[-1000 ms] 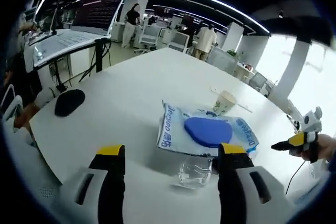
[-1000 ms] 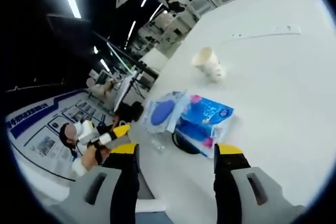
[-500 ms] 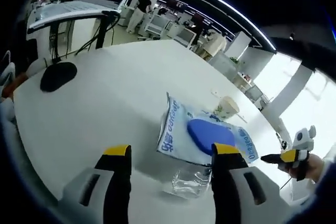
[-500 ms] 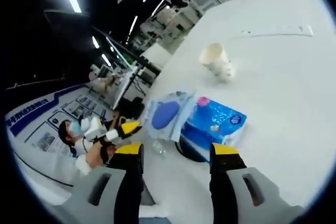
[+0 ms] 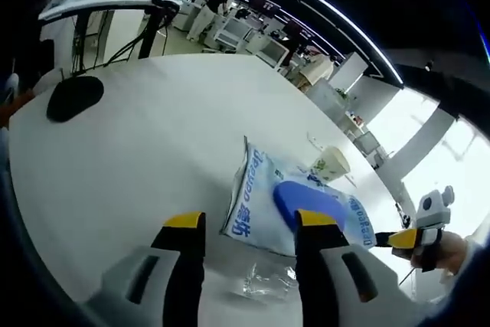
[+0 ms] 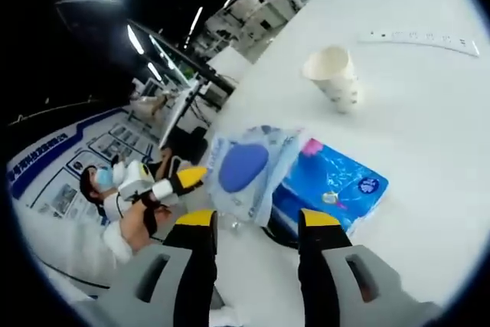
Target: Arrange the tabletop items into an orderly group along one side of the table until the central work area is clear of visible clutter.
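Left gripper view: the left gripper (image 5: 249,227) stands at lower centre with its jaws spread apart and nothing between them. Just beyond the jaw tips a clear plastic cup (image 5: 268,281) lies on the white table (image 5: 138,151). Above it, at centre right, a white-and-blue tissue pack (image 5: 256,204) lies flat with a blue oval pad (image 5: 306,201) resting on top. A paper cup (image 5: 329,165) stands just past the pack. A black round object (image 5: 73,97) sits at the upper left of the frame, well apart from the rest. The right gripper (image 5: 406,239) enters at the right edge, held by a hand; whether it is open cannot be told here. Right gripper view: the right gripper (image 6: 256,223) rises at lower centre, jaws spread, holding nothing. The tissue pack (image 6: 329,185) and blue oval pad (image 6: 243,168) lie at centre, the paper cup (image 6: 333,74) at upper right, on its side or tilted. A white strip (image 6: 421,40) lies near the upper right edge. The left gripper (image 6: 180,181) shows at centre left.
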`<state>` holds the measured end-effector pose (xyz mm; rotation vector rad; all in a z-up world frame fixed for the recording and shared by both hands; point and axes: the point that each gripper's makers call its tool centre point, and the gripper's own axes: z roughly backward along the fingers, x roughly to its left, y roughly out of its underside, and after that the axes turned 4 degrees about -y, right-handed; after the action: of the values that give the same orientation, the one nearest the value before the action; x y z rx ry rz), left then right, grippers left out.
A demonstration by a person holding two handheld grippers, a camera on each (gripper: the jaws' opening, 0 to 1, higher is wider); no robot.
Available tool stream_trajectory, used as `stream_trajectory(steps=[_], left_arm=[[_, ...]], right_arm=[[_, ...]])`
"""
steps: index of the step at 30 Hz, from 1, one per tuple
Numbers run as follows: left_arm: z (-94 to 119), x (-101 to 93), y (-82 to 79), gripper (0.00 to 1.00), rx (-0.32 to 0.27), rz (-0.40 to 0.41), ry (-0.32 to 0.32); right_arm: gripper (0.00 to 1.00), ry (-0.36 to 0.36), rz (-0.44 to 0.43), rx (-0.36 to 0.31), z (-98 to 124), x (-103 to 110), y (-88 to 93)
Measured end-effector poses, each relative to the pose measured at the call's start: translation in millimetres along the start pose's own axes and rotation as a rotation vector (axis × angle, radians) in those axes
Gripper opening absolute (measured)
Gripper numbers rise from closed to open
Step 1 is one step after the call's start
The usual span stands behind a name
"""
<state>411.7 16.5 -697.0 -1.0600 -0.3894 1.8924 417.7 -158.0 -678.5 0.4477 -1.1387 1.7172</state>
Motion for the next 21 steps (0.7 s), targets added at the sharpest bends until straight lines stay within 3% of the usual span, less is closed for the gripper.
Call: stream_trajectory(steps=[4,7,8,15,18,21], left_arm=[[-0.6,0.3,1.8,0.38,-0.002,-0.004,0.005],[0.4,0.1,5.7,0.25,0.019,-0.033,0.003],[1.3,0.3,5.1,0.22,0.015,-0.042,-0.002],[6.0,5.6,-0.4,0.05,-0.029,-0.044,-0.014],[9.5,-0.8,-7.6,0.02,-0.065,-0.131,-0.002],[14.0,-6.9,-12.3,0.0,-0.086,-0.168,0.001]], right_arm=[[0.27,-0.005,-0.014,0.001,-12.5,-0.3,1.8],[0.07,0.003,-0.027,0.014,-15.4,-3.1,6.0],[0.04,-0.001,-0.028,0.009,-15.6,-2.3,5.9],[0.02,-0.011,-0.11,-0.014,-13.6,-7.1,9.3],[0.01,-0.022,-0.112,-0.022,-10.0,-3.6,8.1],[0.0,-0.027,-0.089,-0.038,-4.9,2.6,3.4]])
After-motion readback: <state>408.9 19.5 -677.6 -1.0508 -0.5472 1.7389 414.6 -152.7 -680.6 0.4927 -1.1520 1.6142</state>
